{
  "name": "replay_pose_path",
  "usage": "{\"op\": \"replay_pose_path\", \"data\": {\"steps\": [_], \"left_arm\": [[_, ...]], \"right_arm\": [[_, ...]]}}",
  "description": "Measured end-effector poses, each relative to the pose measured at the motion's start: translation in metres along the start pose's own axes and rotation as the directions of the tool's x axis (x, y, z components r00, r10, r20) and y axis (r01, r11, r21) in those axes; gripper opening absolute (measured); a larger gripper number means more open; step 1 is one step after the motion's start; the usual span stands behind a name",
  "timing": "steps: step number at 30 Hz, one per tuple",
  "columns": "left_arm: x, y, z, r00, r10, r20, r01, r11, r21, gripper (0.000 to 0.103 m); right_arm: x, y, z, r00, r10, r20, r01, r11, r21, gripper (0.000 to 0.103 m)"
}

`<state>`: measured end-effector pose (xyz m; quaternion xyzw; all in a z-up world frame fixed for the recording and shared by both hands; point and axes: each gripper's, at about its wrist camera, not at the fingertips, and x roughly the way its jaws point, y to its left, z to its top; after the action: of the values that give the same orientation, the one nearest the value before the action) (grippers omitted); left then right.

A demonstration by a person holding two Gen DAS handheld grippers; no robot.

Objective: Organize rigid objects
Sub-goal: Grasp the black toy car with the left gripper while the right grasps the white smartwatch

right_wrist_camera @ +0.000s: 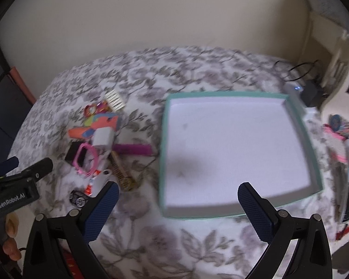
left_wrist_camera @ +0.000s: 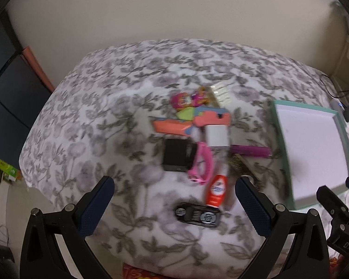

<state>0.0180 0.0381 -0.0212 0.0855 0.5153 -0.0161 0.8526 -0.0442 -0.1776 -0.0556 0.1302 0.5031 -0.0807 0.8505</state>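
A pile of small objects lies on the floral bed cover (left_wrist_camera: 104, 107): an orange toy gun (left_wrist_camera: 174, 125), a white charger block (left_wrist_camera: 217, 136), a black box (left_wrist_camera: 178, 158), a pink band (left_wrist_camera: 201, 165), a purple pen (left_wrist_camera: 251, 151), a red and white tube (left_wrist_camera: 215, 189) and a black toy car (left_wrist_camera: 197, 215). An empty teal-rimmed box (right_wrist_camera: 164, 139) with a white floor sits to their right. My left gripper (left_wrist_camera: 174, 205) is open above the toy car. My right gripper (right_wrist_camera: 178, 210) is open over the box's near edge.
Dark furniture (left_wrist_camera: 7, 97) stands left of the bed. Cables and a charger (right_wrist_camera: 311, 93) lie at the bed's far right corner. More clutter (right_wrist_camera: 344, 153) lies along the right side. The pile also shows in the right wrist view (right_wrist_camera: 100, 139).
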Motion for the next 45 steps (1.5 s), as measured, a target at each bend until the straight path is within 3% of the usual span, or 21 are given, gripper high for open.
{"op": "replay_pose_path", "data": {"steps": [6, 11, 27, 29, 35, 39, 42, 45], "left_arm": [[0.022, 0.010, -0.006, 0.996, -0.009, -0.087, 0.012, 1.000, 0.028, 0.103], [0.045, 0.003, -0.017, 0.986, -0.024, -0.166, 0.039, 0.995, 0.093, 0.103], [0.081, -0.021, -0.034, 0.946, -0.104, -0.308, 0.168, 0.967, 0.190, 0.103], [0.085, -0.025, -0.035, 0.940, -0.112, -0.323, 0.183, 0.963, 0.199, 0.103], [0.095, -0.035, -0.038, 0.928, -0.127, -0.350, 0.211, 0.953, 0.215, 0.098], [0.103, -0.039, -0.040, 0.906, -0.180, -0.382, 0.263, 0.948, 0.176, 0.077], [0.112, -0.037, -0.045, 0.895, -0.211, -0.393, 0.290, 0.945, 0.151, 0.076], [0.116, -0.036, -0.043, 0.894, -0.220, -0.391, 0.297, 0.943, 0.148, 0.076]], "right_arm": [[0.024, 0.032, 0.005, 0.994, 0.087, -0.065, -0.089, 0.996, -0.027, 0.103], [0.049, 0.049, 0.002, 0.986, 0.094, -0.136, -0.099, 0.995, -0.031, 0.103], [0.091, 0.067, 0.002, 0.940, 0.216, -0.265, -0.210, 0.976, 0.050, 0.063], [0.096, 0.071, 0.001, 0.931, 0.235, -0.279, -0.228, 0.972, 0.056, 0.062], [0.105, 0.082, -0.002, 0.916, 0.265, -0.302, -0.259, 0.964, 0.062, 0.061], [0.109, 0.087, -0.002, 0.909, 0.280, -0.309, -0.276, 0.959, 0.058, 0.058], [0.112, 0.090, -0.002, 0.905, 0.286, -0.314, -0.283, 0.958, 0.055, 0.058], [0.118, 0.093, -0.003, 0.901, 0.291, -0.322, -0.288, 0.956, 0.061, 0.057]]}}
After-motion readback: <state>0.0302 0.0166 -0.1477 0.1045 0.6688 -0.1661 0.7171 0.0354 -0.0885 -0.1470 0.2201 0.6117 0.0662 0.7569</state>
